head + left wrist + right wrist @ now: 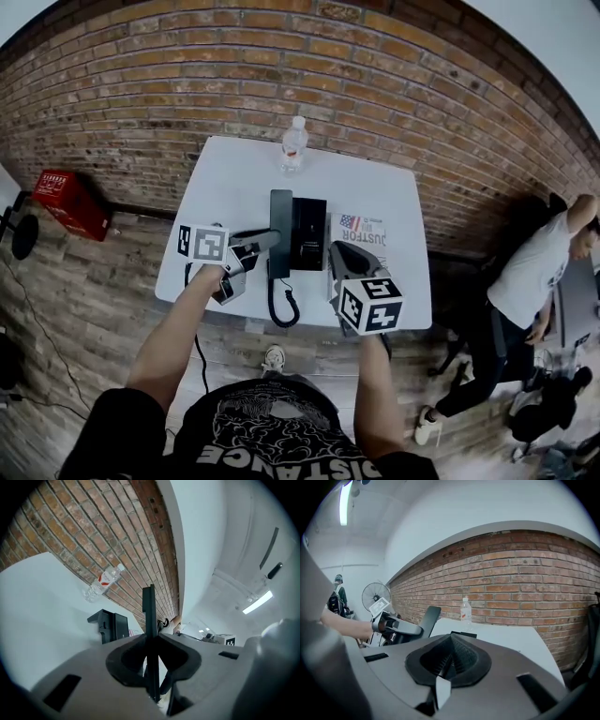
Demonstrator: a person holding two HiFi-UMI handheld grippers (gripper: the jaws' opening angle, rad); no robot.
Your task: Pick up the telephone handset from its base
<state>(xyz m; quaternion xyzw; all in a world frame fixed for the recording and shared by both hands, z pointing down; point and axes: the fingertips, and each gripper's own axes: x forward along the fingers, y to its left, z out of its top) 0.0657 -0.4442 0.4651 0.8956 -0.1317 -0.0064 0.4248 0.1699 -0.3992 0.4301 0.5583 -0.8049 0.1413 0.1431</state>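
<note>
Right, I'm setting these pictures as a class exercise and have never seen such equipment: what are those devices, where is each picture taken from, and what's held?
A person holds a two-jaw gripper in each hand. The head view looks down from their head; the other two views look along each gripper's jaws. On the white table are a water bottle, a black telephone base and a printed sheet. The left gripper is clamped on the handset, raised clear of the base, cord trailing. The right gripper is shut and empty.

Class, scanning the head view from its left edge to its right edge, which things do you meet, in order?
red crate, left gripper, telephone handset, telephone base, right gripper, person in white shirt
</note>
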